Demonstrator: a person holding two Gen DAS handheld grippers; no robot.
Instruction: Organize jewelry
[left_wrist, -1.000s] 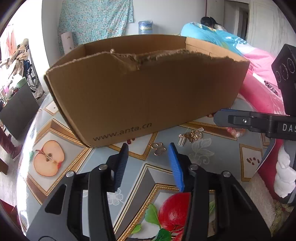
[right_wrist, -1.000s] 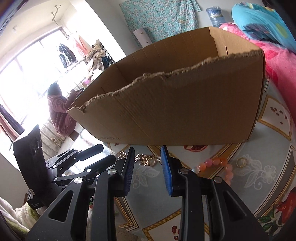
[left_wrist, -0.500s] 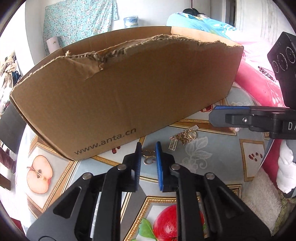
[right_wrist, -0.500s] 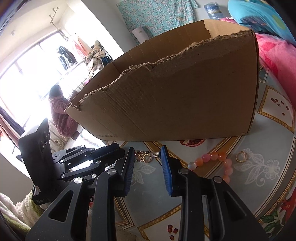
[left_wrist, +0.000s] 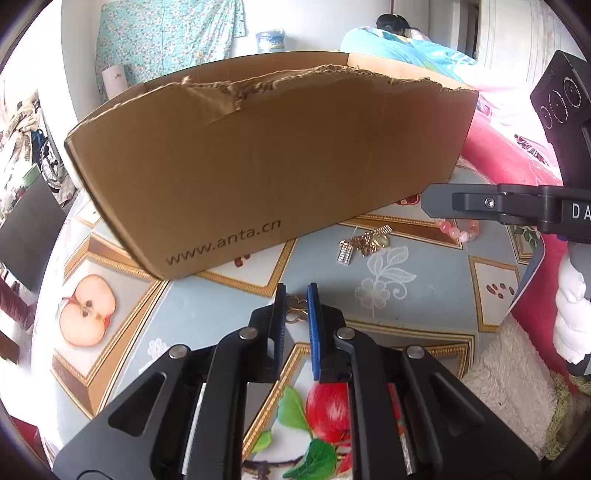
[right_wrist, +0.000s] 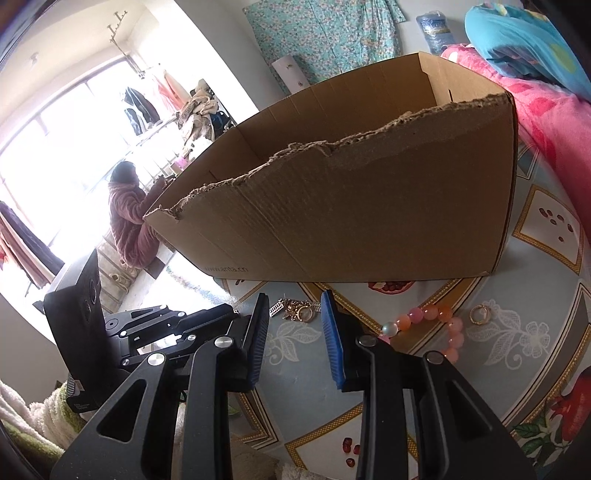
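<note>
A torn brown cardboard box (left_wrist: 266, 155) marked "www.anta.cn" stands on the patterned table; it also shows in the right wrist view (right_wrist: 369, 206). My left gripper (left_wrist: 295, 306) has its jaws closed around a small gold clover-shaped piece (left_wrist: 297, 308) lying on the table. A gold chain tangle with a silver charm (left_wrist: 364, 242) lies by the box front. My right gripper (right_wrist: 293, 325) is open and empty, just short of that gold tangle (right_wrist: 299, 310). A pink bead bracelet (right_wrist: 432, 326) and a gold ring (right_wrist: 479, 314) lie to its right.
The tablecloth (left_wrist: 207, 310) has fruit prints and gold borders. A pink blanket (left_wrist: 506, 155) lies at the right. White fluffy cloth (left_wrist: 509, 376) sits at the table's right edge. A person in pink (right_wrist: 129, 221) sits by the window.
My left gripper moved forward and closed from wide open onto the gold clover piece. My right gripper crept forward toward the gold chain tangle and stayed open.
</note>
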